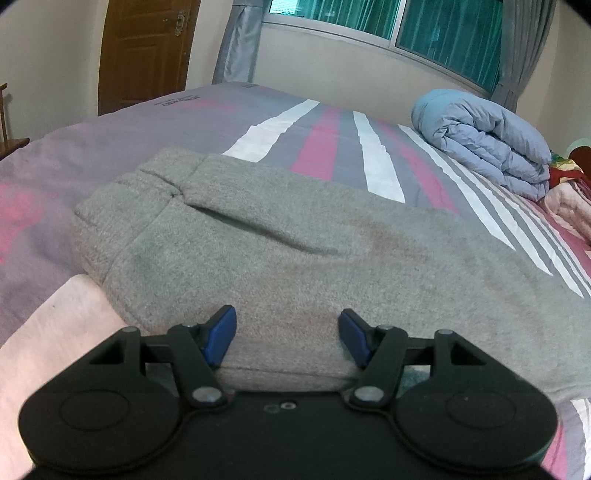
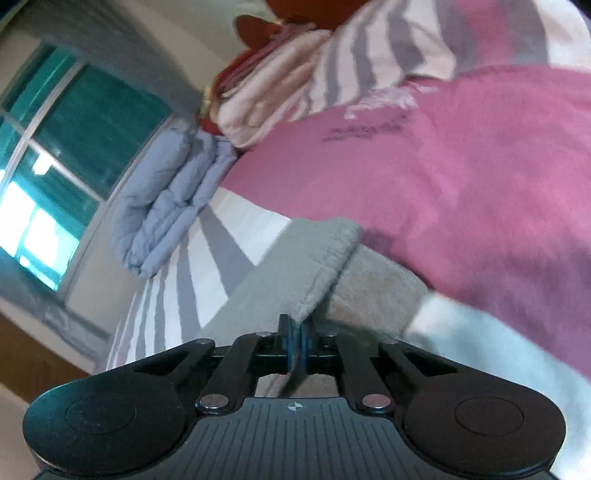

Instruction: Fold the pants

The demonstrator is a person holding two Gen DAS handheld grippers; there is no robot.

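Grey sweatpants (image 1: pixel 280 254) lie folded on the striped bed sheet (image 1: pixel 325 147), waistband at the far left, pocket slit showing. My left gripper (image 1: pixel 287 334) is open, its blue pads either side of the near folded edge of the pants, resting against it. In the right wrist view my right gripper (image 2: pixel 295 332) is shut on a grey edge of the pants (image 2: pixel 295 266), which rises from the jaws in a lifted fold. That view is tilted and blurred.
A folded light blue duvet (image 1: pixel 491 147) lies at the back right of the bed, also in the right wrist view (image 2: pixel 173 199). Pink and red bedding (image 1: pixel 569 199) sits beyond it. A wooden door (image 1: pixel 147 51) and a window (image 1: pixel 406 26) are behind the bed.
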